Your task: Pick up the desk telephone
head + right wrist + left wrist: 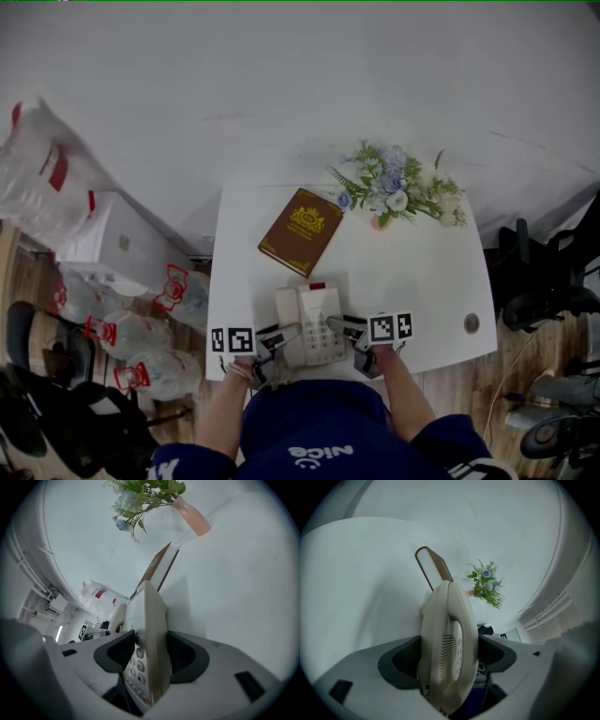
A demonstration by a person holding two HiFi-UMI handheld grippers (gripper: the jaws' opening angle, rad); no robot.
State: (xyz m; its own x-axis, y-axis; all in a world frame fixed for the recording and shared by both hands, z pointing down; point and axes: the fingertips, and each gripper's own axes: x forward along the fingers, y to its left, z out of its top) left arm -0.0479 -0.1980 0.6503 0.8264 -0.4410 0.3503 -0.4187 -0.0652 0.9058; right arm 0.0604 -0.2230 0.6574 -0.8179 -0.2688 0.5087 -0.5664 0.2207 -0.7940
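The cream desk telephone (309,323) lies at the near edge of the white table (422,281), handset on its left and keypad on its right. My left gripper (281,339) grips the handset side; in the left gripper view the handset (445,648) fills the gap and both dark pads (401,660) press on it. My right gripper (352,330) grips the keypad side; in the right gripper view the phone's thin edge (152,630) stands between the pads (185,656), which touch it on both sides. Whether the phone is off the table I cannot tell.
A brown book (301,231) lies just beyond the phone, and a pink vase of flowers (398,187) stands at the table's far right. A small round disc (472,322) sits near the right edge. Plastic bags (141,328) and a white box (103,239) stand left; black chairs (553,272) right.
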